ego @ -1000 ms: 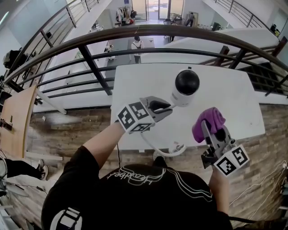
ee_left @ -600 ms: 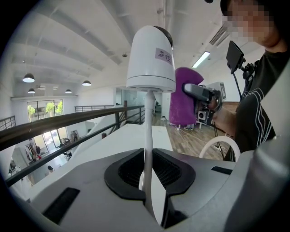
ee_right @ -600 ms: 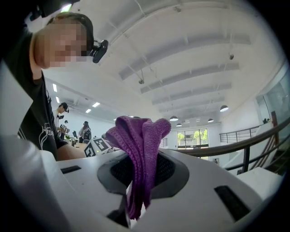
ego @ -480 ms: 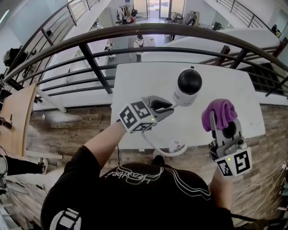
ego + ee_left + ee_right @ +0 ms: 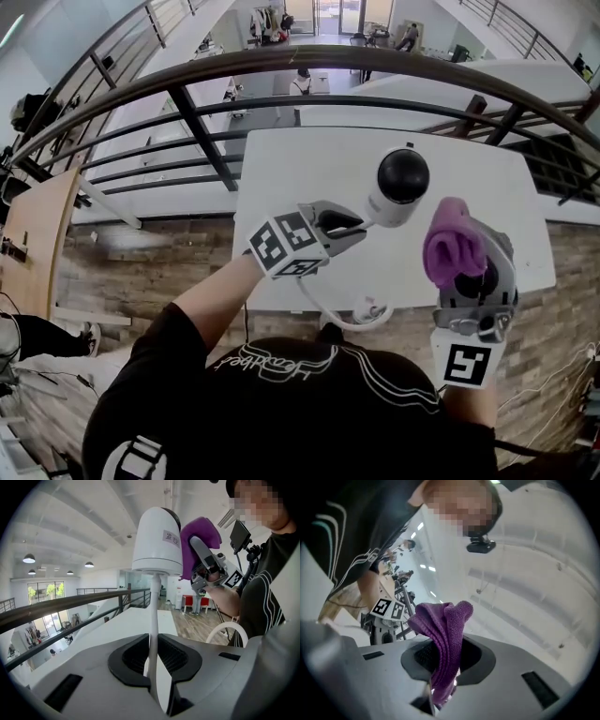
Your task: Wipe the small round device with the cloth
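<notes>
White with a shiny black dome, the small round device [image 5: 398,186] sits just past the left gripper [image 5: 349,223], jaws pinching its thin stem [image 5: 153,616], the right gripper [image 5: 466,267] alongside clamped on the purple cloth [image 5: 450,246], with a white table [image 5: 300,169] and dark railing [image 5: 197,122] beyond.

Small round device [image 5: 401,178] atop stem in left gripper [image 5: 349,223] jaws; cloth [image 5: 450,246] in right gripper [image 5: 469,270] jaws, just right of device; counter [image 5: 300,164] below both.
</notes>
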The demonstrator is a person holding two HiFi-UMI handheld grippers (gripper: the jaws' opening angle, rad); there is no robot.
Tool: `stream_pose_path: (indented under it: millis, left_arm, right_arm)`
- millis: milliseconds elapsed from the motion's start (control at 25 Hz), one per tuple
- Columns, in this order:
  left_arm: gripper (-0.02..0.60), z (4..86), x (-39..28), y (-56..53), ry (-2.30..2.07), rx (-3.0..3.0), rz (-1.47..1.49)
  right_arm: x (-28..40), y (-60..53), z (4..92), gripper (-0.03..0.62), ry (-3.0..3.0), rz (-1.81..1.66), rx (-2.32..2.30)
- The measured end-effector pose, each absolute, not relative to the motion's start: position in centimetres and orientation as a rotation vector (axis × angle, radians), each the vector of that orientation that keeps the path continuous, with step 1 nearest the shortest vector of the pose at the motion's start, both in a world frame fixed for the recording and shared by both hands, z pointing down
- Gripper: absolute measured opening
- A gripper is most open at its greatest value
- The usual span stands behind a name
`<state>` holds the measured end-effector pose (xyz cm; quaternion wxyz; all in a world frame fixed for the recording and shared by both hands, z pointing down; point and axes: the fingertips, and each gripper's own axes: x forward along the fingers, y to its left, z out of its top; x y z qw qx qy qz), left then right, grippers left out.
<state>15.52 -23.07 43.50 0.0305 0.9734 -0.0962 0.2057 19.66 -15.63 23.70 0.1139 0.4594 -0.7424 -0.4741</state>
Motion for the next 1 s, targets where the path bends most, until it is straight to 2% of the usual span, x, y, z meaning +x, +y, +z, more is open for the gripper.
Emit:
stream_pose_path:
  millis: [400,1000]
  left_arm:
    - [0.061,43.6,15.5,-23.3,-0.297,3.000,0.630]
    - [0.061,43.5,15.6,-23.2,-0.293,2.992,0.615]
  right_arm:
    - [17.6,-17.1,28.2,0.058,-1.913,-1.566,1.178]
    - [17.0,-17.5,31.0,0.058,-2.038,-1.406,1.111]
